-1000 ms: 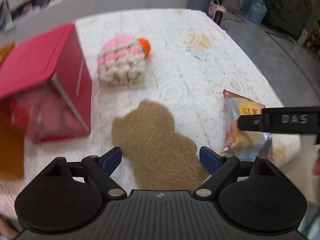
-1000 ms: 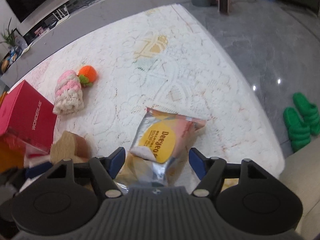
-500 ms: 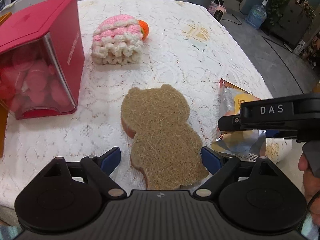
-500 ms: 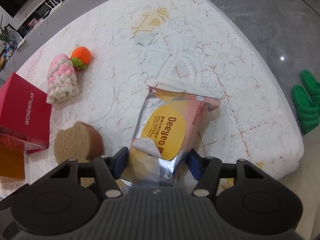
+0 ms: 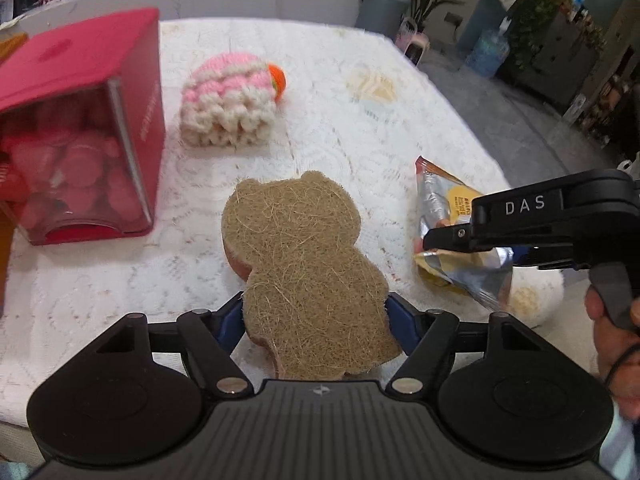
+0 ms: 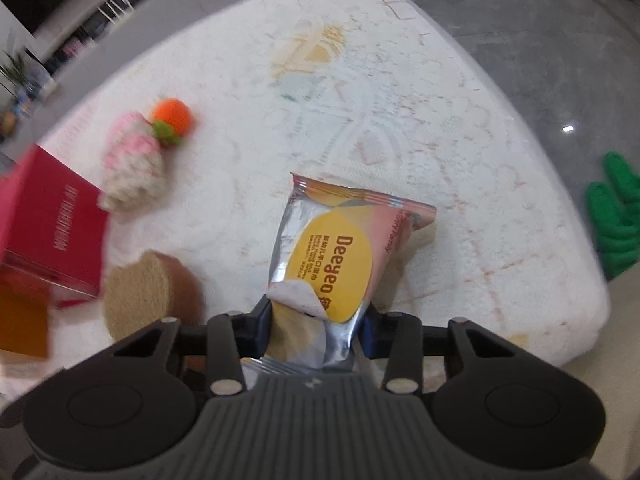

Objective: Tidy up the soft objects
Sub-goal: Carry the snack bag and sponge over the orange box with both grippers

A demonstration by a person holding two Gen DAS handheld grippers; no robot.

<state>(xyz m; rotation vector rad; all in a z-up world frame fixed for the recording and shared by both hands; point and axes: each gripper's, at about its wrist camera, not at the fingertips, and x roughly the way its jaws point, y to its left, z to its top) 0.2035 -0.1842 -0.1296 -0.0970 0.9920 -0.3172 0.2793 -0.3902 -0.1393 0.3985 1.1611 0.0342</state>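
The packet (image 6: 332, 264) lies close to the table (image 6: 500, 240) edge on the right, with bare cloth ahead of both grippers. Sponge (image 5: 304, 264) and packet each run lengthwise away from their grippers. The left gripper (image 5: 314, 316), just closing, touches the sponge's near end with both pads; the right gripper (image 6: 316, 324), just closing, pinches the packet's near end.

My table (image 5: 328, 128) wears a white lace cloth (image 5: 100, 280). At its middle lies the bear-shaped sponge (image 5: 304, 256); at nine o'clock the red box (image 5: 80, 120) on its side; at twelve the pink-and-cream crochet piece (image 5: 228, 108), an orange knitted ball (image 6: 173, 117) touching it; at three the snack packet (image 6: 340, 260).
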